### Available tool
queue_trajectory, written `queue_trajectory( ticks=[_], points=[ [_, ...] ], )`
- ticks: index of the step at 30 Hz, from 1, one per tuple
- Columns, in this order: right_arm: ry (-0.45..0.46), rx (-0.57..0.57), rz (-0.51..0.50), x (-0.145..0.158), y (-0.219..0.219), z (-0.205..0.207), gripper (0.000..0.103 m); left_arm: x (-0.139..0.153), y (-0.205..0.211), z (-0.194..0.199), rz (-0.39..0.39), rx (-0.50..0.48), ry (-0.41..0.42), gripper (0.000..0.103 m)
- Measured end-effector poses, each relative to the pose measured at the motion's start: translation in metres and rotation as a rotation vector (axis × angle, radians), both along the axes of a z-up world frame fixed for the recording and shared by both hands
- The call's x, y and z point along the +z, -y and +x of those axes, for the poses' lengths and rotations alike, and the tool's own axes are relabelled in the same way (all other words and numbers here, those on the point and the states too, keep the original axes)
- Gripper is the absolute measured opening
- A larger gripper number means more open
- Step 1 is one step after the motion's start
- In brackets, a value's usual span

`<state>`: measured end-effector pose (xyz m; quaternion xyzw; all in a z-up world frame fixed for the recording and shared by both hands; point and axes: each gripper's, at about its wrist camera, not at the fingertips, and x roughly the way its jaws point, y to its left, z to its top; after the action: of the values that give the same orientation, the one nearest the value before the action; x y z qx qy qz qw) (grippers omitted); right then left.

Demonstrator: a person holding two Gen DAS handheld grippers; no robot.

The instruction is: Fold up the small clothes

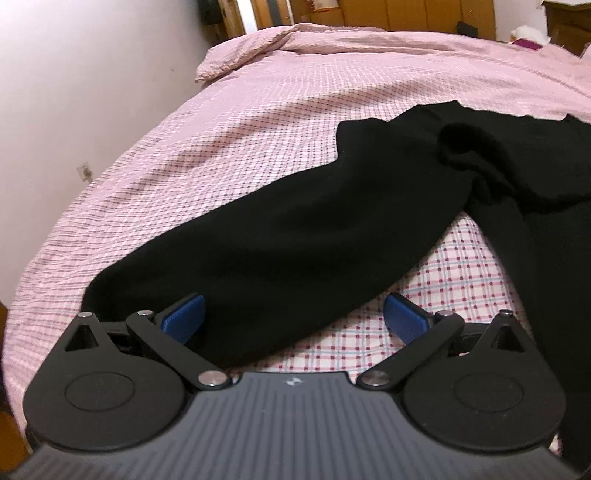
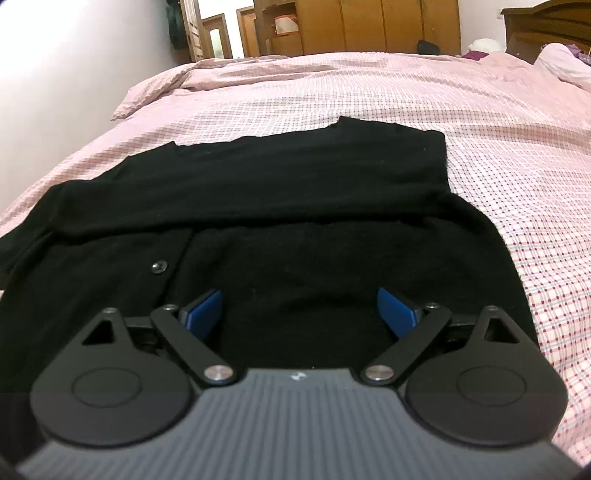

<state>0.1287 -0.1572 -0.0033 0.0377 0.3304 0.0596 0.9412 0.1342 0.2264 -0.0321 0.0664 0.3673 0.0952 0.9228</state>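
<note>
A black knit cardigan point(image 2: 295, 206) lies spread on the bed, with a dark button point(image 2: 159, 266) near its front opening and one sleeve folded across its body. In the left wrist view its other sleeve point(image 1: 280, 236) stretches out toward the near left. My left gripper point(image 1: 293, 314) stands open low over that sleeve's cuff end, its blue pads point(image 1: 184, 317) wide apart, the cloth lying between them without being pinched. My right gripper point(image 2: 298, 310) is open over the cardigan's near edge, blue pads point(image 2: 205, 308) apart with black fabric below them.
The bed has a pink checked cover point(image 1: 258, 110) with a rumpled quilt point(image 2: 221, 77) at the far end. A white wall point(image 1: 74, 92) runs along the left. Wooden wardrobes point(image 2: 369, 26) and a doorway stand behind the bed, a dark headboard point(image 2: 546, 29) at far right.
</note>
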Motion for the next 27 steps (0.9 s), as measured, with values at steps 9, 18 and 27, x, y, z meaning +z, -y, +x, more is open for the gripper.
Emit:
queue_trajectory(
  ticks=[9, 18, 27],
  points=[
    [-0.012, -0.014, 0.002, 0.002, -0.002, 0.003, 0.092, -0.005, -0.004, 0.015, 0.047, 0.106, 0.058, 0.103],
    [-0.013, -0.024, 0.018, 0.004, -0.001, 0.0, 0.093, 0.0, 0.008, 0.017, 0.138, 0.11, 0.085, 0.037],
    [-0.038, -0.029, 0.023, 0.01, -0.002, -0.004, 0.092, 0.025, -0.003, 0.0, 0.099, 0.211, 0.243, 0.01]
  ],
)
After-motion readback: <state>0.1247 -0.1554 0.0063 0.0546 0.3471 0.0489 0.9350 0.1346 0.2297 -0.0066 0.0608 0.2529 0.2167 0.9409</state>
